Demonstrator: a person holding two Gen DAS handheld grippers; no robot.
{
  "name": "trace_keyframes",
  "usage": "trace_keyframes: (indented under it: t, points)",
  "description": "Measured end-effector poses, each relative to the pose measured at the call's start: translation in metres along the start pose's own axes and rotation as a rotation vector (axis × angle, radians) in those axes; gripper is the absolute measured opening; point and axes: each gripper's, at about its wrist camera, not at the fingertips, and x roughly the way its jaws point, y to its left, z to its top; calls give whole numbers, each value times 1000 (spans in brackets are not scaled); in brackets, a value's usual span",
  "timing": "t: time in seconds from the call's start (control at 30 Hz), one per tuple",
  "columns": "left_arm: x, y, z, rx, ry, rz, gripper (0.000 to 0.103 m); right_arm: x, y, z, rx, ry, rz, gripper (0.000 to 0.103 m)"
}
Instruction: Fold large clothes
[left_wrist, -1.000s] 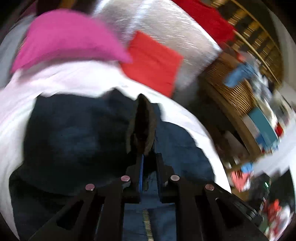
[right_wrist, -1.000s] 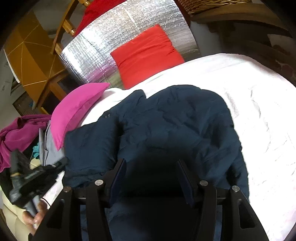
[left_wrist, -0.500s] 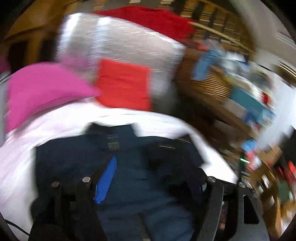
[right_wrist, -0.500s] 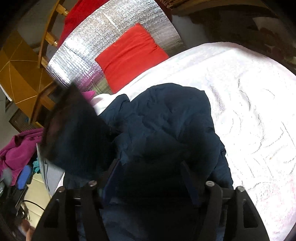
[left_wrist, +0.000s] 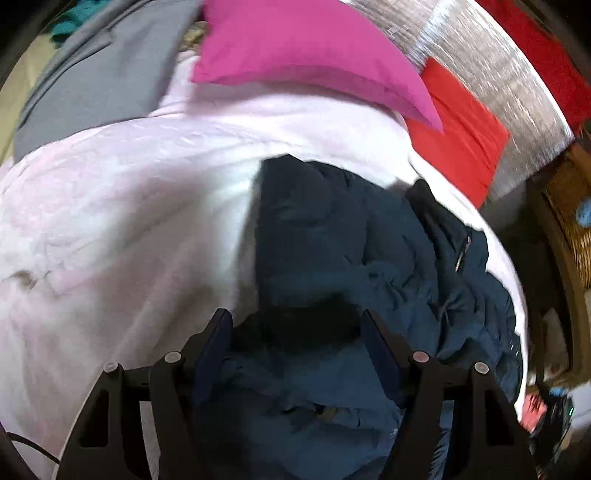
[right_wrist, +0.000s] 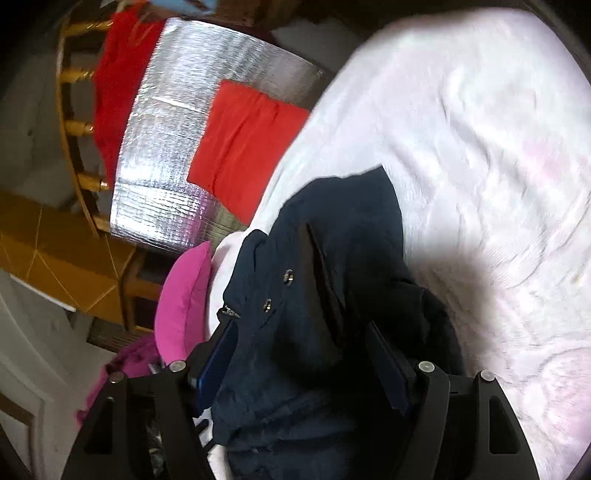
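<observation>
A dark navy jacket (left_wrist: 351, 240) lies crumpled on a bed under a white blanket (left_wrist: 129, 221). My left gripper (left_wrist: 293, 317) points down over the jacket's near edge. Its jaws stand wide and are closing a little, and the fabric lies under the gap, clear of the pads. In the right wrist view the jacket (right_wrist: 332, 240) shows two snap buttons and a zip end. My right gripper (right_wrist: 300, 326) is rolled to one side with its jaws opening. A bunched fold of the jacket fills the space between its fingers.
A pink pillow (left_wrist: 295, 48) and a red pillow (left_wrist: 461, 129) lie at the head of the bed against a silver foil sheet (left_wrist: 480, 55). Grey cloth (left_wrist: 92, 74) lies at the bed's far left. A wicker piece (left_wrist: 569, 214) stands at the right. A wooden frame (right_wrist: 77, 129) stands beyond the foil.
My left gripper was shut on a fold of the jacket and has let it go; its jaws now stand wide, lower over the jacket. The right gripper has rolled and widened.
</observation>
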Motion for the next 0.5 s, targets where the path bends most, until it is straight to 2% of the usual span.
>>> trace_keyframes:
  t: [0.07, 0.13, 0.23, 0.4, 0.5]
  points:
    - [6, -10, -4, 32, 7, 21, 66, 7, 5, -1, -26, 10, -13, 68]
    - [9, -17, -6, 59, 7, 39, 62, 16, 12, -2, -57, 42, -29, 40]
    - [8, -19, -9, 83, -1, 61, 56, 23, 19, -9, -120, 20, -105, 17]
    - [3, -19, -6, 87, -7, 53, 54, -1, 56, -23, -266, -104, -117, 12]
    - [-3, -20, -5, 89, -21, 62, 54, -14, 70, -29, -330, -149, -138, 12]
